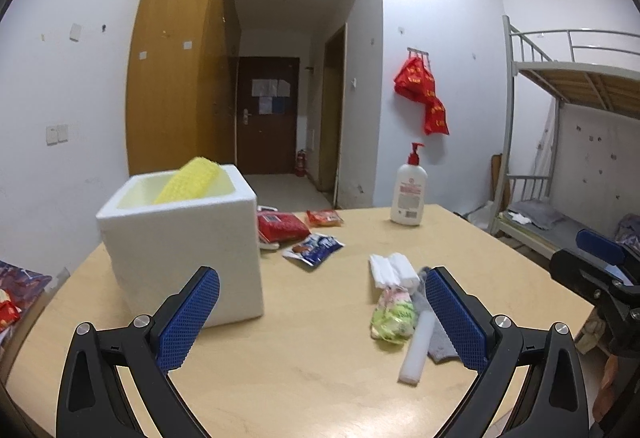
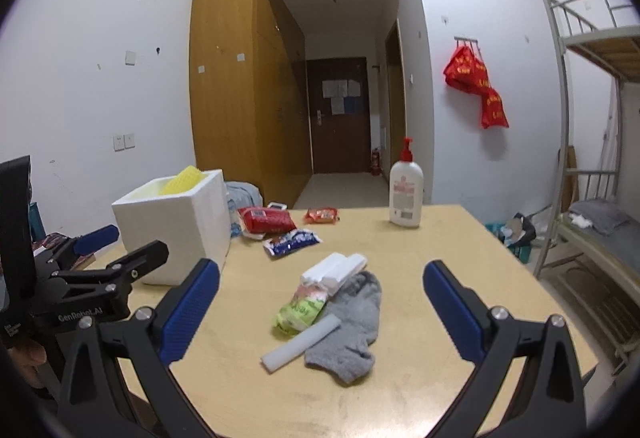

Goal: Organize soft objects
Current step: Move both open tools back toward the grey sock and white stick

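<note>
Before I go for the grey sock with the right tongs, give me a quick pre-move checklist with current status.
1. Right tongs open and empty: ok.
2. Left tongs open, nothing held: ok.
3. Grey sock free to lift: not ok, a white foam stick lies across its edge and a green packet overlaps it.
4. White foam box open on top: ok, yellow sponge already inside.
5. Room left in the box: cannot tell.

Sponge (image 1: 192,180) in box (image 1: 180,238); sock (image 2: 352,322) perhaps underlies sticks.
</note>
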A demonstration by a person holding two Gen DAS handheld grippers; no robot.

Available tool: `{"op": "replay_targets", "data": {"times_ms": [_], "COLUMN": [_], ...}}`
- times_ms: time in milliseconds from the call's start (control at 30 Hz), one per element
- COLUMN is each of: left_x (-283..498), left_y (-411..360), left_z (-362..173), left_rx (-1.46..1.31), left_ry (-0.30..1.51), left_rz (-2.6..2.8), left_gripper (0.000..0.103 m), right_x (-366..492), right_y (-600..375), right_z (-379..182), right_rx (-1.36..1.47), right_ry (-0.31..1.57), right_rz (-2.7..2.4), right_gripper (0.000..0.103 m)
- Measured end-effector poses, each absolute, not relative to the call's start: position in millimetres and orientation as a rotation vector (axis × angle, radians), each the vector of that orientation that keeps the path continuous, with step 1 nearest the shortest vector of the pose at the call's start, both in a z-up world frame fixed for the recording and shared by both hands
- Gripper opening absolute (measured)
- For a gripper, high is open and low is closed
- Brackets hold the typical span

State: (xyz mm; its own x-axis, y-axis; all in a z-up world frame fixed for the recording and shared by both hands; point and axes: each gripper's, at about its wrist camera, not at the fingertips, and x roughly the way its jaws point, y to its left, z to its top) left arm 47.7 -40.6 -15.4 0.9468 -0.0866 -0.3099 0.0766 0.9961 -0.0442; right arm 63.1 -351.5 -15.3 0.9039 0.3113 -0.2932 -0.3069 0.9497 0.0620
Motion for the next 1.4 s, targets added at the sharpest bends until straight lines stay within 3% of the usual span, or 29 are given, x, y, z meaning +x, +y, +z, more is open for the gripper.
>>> {"op": "replay_targets", "data": {"times_ms": [1400], "left_x": [128], "left_y": [-95], "left_z": [-81], "left_rx": [0.024], "left_ry": [0.651], "left_rz": [-0.331], "left_gripper": [0.103], "right_x": [152], "right_y": [-381], "right_z": [-71], "right_rx": [0.049], "right_ry": [0.626], "right_rz": [0.257], "right_gripper": [0.103]}}
